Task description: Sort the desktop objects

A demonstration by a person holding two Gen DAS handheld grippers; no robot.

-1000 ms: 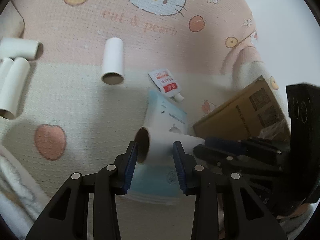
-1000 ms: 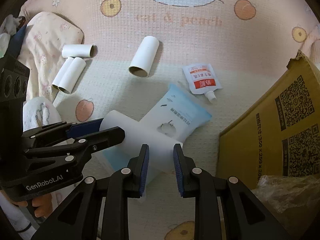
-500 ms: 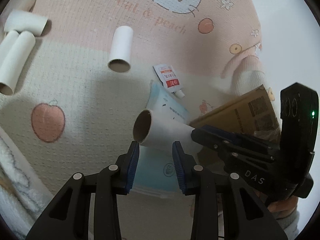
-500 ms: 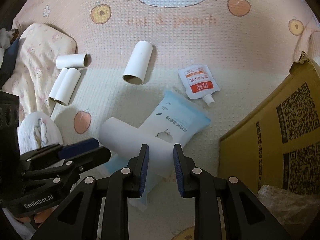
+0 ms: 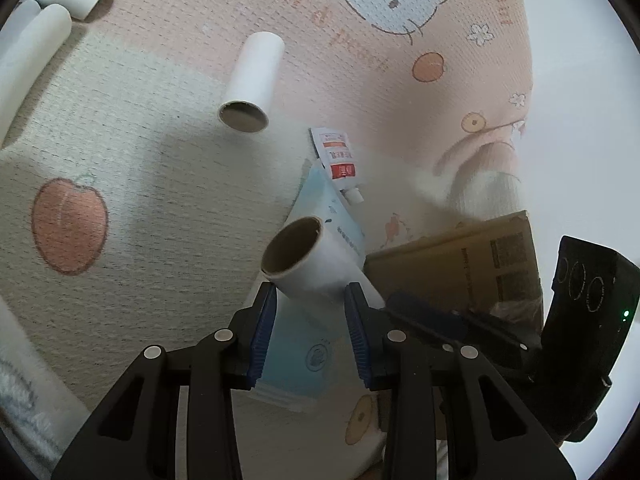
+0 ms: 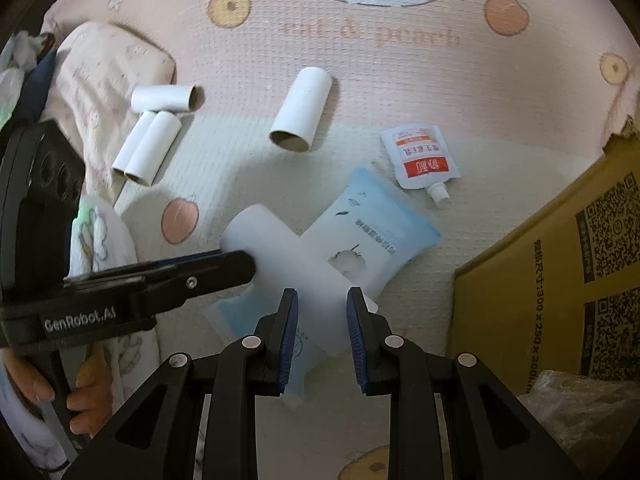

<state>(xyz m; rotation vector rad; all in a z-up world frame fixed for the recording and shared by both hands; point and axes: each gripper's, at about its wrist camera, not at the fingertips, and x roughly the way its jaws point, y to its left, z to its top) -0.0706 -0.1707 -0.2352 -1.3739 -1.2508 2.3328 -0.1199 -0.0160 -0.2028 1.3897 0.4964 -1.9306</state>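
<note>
A white cardboard tube (image 5: 308, 260) hangs above the mat, held at both ends. My left gripper (image 5: 310, 300) is shut on its open end; my right gripper (image 6: 322, 300) is shut on the other end (image 6: 296, 264). Under it lies a light-blue wipes pack (image 6: 376, 236) and beside that a small red-and-white spouted pouch (image 6: 420, 160). A loose tube (image 6: 302, 110) lies further back, also in the left wrist view (image 5: 252, 84). Three more tubes (image 6: 154, 136) lie together at the left.
A brown cardboard box (image 6: 560, 264) stands at the right, with crumpled plastic (image 6: 576, 404) by it; the box also shows in the left wrist view (image 5: 460, 264). A pink pillow (image 6: 104, 68) and white cloth (image 6: 96, 240) lie at the left on the Hello Kitty mat (image 6: 360, 40).
Both grippers have lifted the tube off the wipes pack and higher above the mat. The left gripper has tilted, so the tube's open end now faces it more.
</note>
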